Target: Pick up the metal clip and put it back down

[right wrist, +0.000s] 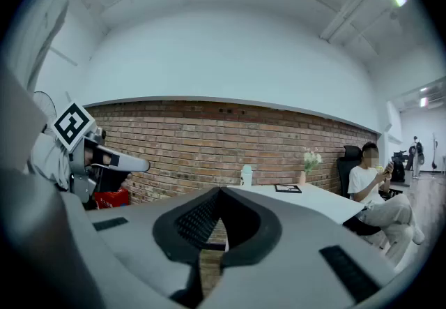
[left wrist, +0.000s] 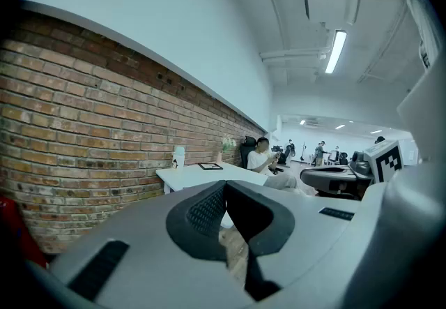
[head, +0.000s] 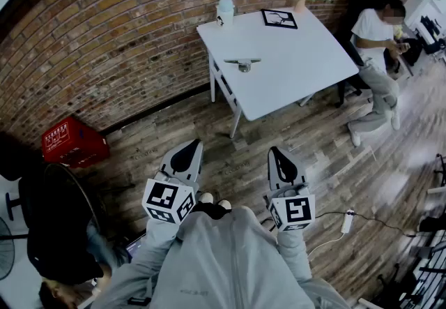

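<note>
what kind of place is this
Most likely an open-plan office or workshop: a long brick wall, a white table on a wood floor, a person seated beside it, and a ceiling strip light over more people further back.

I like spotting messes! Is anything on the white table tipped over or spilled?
No, nothing stands out. On the white table the metal clip lies by itself, and the bottle and flower vase stand upright. No spill shows.
</note>
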`<action>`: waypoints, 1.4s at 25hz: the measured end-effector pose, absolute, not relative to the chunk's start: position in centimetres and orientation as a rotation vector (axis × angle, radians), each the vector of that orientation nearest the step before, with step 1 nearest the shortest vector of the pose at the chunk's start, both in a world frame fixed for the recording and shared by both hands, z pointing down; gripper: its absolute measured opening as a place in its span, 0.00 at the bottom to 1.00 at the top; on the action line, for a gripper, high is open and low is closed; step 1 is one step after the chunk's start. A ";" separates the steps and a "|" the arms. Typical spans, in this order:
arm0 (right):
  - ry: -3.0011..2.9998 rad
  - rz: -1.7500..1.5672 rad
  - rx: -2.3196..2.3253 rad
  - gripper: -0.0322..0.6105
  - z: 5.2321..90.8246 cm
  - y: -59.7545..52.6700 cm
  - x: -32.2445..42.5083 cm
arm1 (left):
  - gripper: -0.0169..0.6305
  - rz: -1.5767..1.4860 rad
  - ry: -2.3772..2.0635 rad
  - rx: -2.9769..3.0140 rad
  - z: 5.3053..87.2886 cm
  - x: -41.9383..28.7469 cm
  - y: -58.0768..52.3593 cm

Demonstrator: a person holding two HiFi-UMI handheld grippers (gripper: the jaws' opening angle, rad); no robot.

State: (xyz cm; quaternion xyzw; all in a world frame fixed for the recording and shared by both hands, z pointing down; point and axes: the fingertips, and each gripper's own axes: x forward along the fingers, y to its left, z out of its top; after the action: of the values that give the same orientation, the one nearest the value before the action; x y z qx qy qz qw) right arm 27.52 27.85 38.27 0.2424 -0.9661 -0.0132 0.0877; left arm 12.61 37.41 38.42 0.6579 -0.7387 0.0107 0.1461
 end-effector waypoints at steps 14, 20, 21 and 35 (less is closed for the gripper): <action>-2.920 0.013 0.643 0.09 39.3 27.3 24.9 | 0.07 0.010 -2.153 1.843 39.8 10.7 37.4; -2.923 -0.002 0.678 0.09 38.9 23.9 20.0 | 0.07 0.004 -2.145 1.880 39.6 5.8 33.8; -2.924 -0.007 0.679 0.09 38.7 23.2 19.0 | 0.07 0.003 -2.142 1.886 39.5 4.8 33.1; -2.828 0.044 0.848 0.09 39.1 16.9 6.3 | 0.07 0.045 -2.034 1.975 39.2 -9.7 26.3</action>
State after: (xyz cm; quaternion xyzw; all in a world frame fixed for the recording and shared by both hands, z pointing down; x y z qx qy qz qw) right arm 6.35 16.94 39.05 0.2859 -0.9535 0.0148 0.0943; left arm -9.71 26.30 39.19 0.6884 -0.7089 0.0157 0.1525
